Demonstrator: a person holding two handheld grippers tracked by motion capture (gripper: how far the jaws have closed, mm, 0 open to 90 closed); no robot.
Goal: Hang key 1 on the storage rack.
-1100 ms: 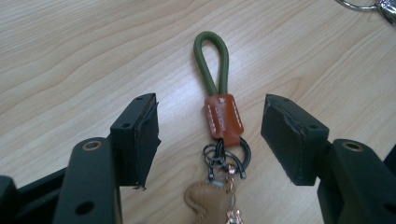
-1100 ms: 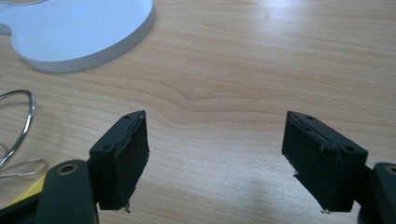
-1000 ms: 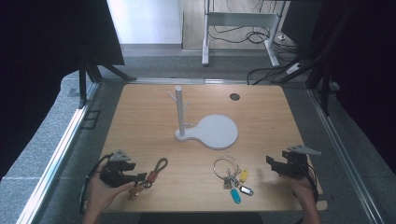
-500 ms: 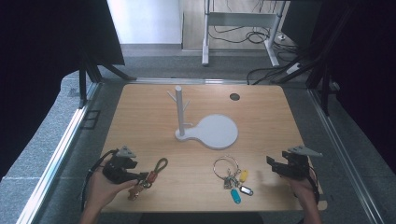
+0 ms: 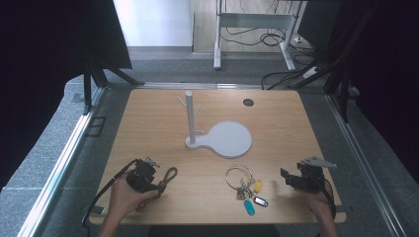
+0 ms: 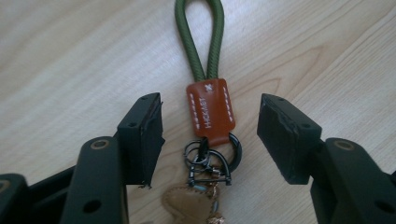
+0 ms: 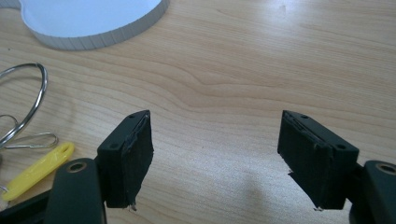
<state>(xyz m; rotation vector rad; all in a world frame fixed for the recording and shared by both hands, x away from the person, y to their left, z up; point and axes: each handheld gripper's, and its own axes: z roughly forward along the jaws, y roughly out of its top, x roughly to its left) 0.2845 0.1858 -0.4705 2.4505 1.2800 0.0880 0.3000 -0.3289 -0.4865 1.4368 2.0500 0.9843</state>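
Two open left gripper [image 6: 210,135] jaws, just closing, flank keychain [image 6: 210,109] tab stamped HICKMET; right gripper [image 7: 215,154] open

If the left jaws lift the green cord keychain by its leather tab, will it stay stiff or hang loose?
The keychain will probably hang loose: the rope loop looks soft. The metal rings are linked, so they would likely swing. It seems light, since it is small.

Cord keychain [image 5: 167,177] left of key ring [image 5: 244,183], peg stand [image 5: 217,135] behind both
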